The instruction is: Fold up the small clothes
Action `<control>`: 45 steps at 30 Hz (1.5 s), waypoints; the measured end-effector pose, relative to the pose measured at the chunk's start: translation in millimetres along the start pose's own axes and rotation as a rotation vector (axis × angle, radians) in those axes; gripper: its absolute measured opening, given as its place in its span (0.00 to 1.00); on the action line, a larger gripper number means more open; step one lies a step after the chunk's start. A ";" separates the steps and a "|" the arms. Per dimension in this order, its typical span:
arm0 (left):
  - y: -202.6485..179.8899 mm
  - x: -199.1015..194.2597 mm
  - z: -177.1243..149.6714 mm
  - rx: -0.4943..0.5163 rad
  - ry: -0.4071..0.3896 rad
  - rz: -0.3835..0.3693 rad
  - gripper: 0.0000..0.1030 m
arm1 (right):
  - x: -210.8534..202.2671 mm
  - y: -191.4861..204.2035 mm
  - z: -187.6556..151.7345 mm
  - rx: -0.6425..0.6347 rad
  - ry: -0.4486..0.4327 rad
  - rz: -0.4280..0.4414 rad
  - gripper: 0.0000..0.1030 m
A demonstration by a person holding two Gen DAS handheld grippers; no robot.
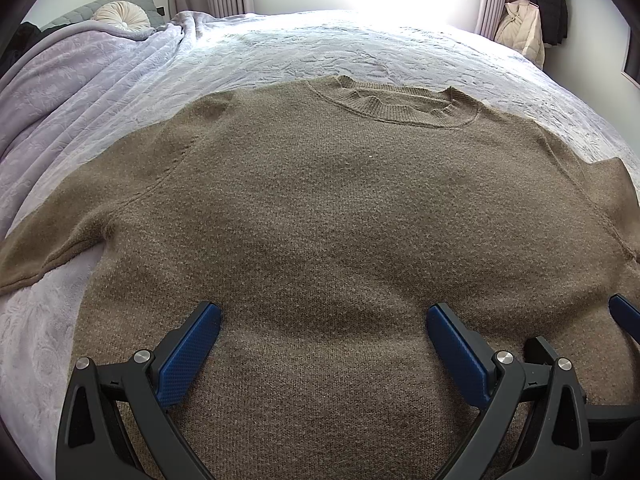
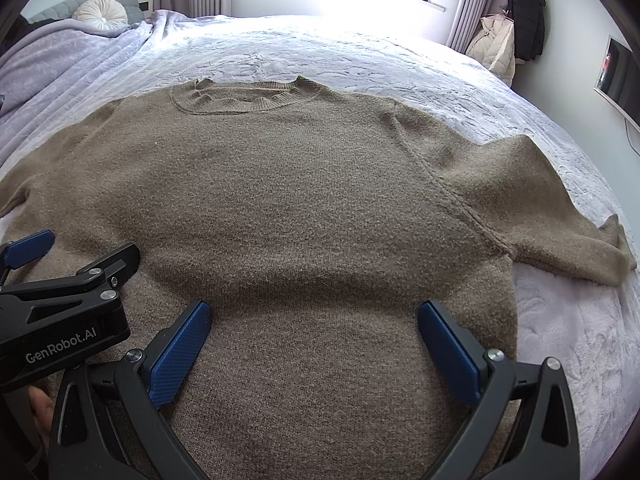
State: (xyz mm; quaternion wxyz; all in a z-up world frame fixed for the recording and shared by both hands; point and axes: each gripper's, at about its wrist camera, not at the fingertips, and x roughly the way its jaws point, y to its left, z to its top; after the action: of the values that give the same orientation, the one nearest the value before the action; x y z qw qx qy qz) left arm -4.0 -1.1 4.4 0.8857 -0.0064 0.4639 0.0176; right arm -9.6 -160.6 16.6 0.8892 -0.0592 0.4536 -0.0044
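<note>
Your left tongs [image 1: 323, 322] hang low over the sweater's [image 1: 320, 208] lower body, spread wide, gripping nothing. Your right tongs [image 2: 314, 320] sit just beside them, equally wide, also empty. Sweater lies flat on the bed [image 1: 120, 92], collar [image 1: 394, 102] at the far side, sleeves out both ways. Left sleeve [image 1: 52, 240] reaches the frame edge; right sleeve [image 2: 560, 208] ends short of the bed's edge, bare blanket [image 2: 580, 340] beside it.
</note>
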 end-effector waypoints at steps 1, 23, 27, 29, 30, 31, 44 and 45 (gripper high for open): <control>0.1 0.1 0.1 0.000 0.000 0.000 1.00 | 0.2 0.1 0.2 0.000 0.000 0.000 1.00; -8.3 -23.7 21.3 0.013 0.014 0.018 1.00 | -22.7 -6.7 8.8 -0.076 0.003 0.013 1.00; -21.8 -45.8 37.1 0.009 -0.009 -0.017 1.00 | -59.8 -44.7 12.3 -0.019 -0.114 0.086 1.00; -37.5 -54.4 50.3 0.015 0.002 -0.055 1.00 | -68.4 -74.1 15.1 0.034 -0.127 0.127 1.00; -42.7 -56.4 52.7 0.017 0.004 -0.064 1.00 | -71.9 -93.4 16.0 0.069 -0.138 0.119 1.00; -51.3 -59.0 58.1 0.024 0.005 -0.080 1.00 | -73.7 -113.4 16.8 0.106 -0.145 0.093 1.00; -199.5 -45.8 78.3 0.163 0.043 -0.144 1.00 | -41.8 -310.6 -7.4 0.402 -0.041 -0.124 1.00; -209.8 -42.4 77.6 0.170 0.048 -0.147 1.00 | -38.4 -319.1 -10.1 0.415 -0.035 -0.121 1.00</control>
State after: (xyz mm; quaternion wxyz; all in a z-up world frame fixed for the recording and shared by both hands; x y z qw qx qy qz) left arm 43.4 -209.7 82.4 0.8706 0.0343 0.4830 -0.0870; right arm -25.7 -476.1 76.5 0.8881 0.0981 0.4232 -0.1499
